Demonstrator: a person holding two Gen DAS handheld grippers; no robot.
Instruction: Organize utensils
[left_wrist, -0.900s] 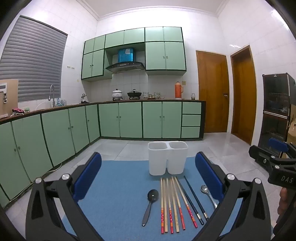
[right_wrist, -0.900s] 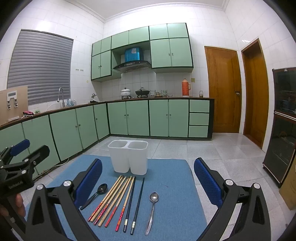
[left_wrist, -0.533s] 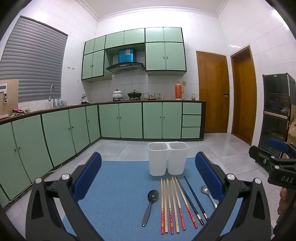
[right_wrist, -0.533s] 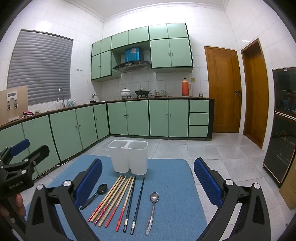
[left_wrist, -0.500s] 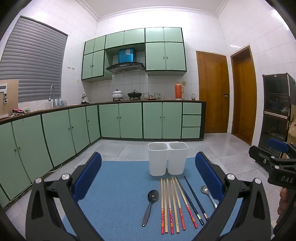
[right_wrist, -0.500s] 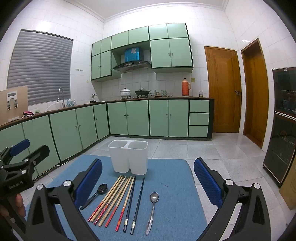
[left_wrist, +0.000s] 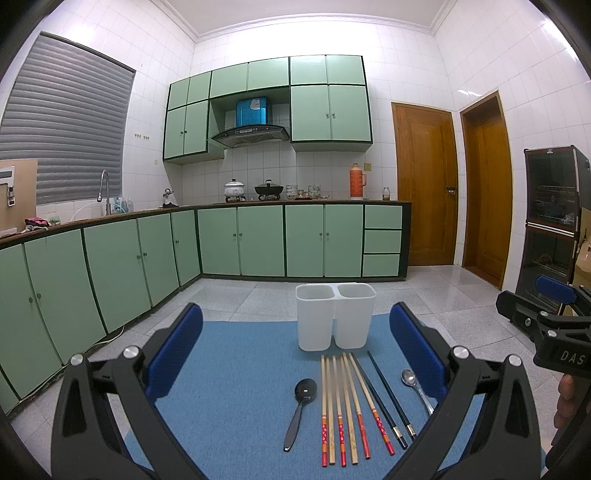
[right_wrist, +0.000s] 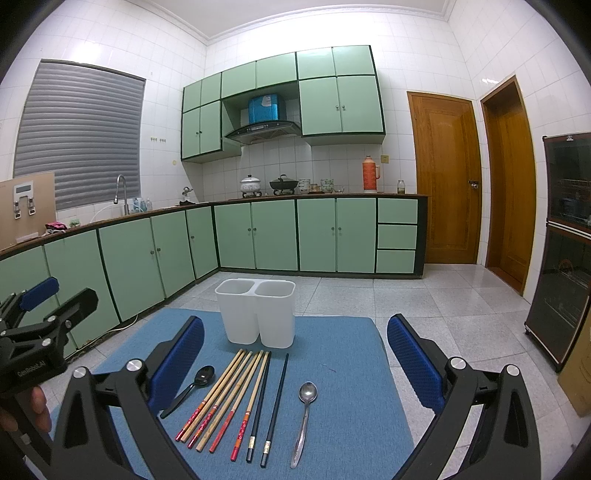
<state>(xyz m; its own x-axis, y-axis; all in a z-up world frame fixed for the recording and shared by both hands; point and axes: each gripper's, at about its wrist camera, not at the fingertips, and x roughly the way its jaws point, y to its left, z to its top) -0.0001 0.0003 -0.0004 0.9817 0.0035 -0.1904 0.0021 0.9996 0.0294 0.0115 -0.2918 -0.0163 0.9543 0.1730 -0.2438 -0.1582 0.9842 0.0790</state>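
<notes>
Fingers (left_wrist: 173, 354) of both grippers gape wide, empty; chopsticks (left_wrist: 343, 402) and 2 spoons (right_wrist: 304, 417) lie between them.

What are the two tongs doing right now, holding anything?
Left tongs: open, holding nothing.
Right tongs: open, holding nothing.

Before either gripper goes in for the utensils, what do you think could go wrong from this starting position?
The wooden chopsticks lie packed side by side, so open jaws might take several or scatter them. The black chopsticks and steel spoon lie flat on the blue mat, hard to get under. The light-looking white holder could tip if bumped.
</notes>
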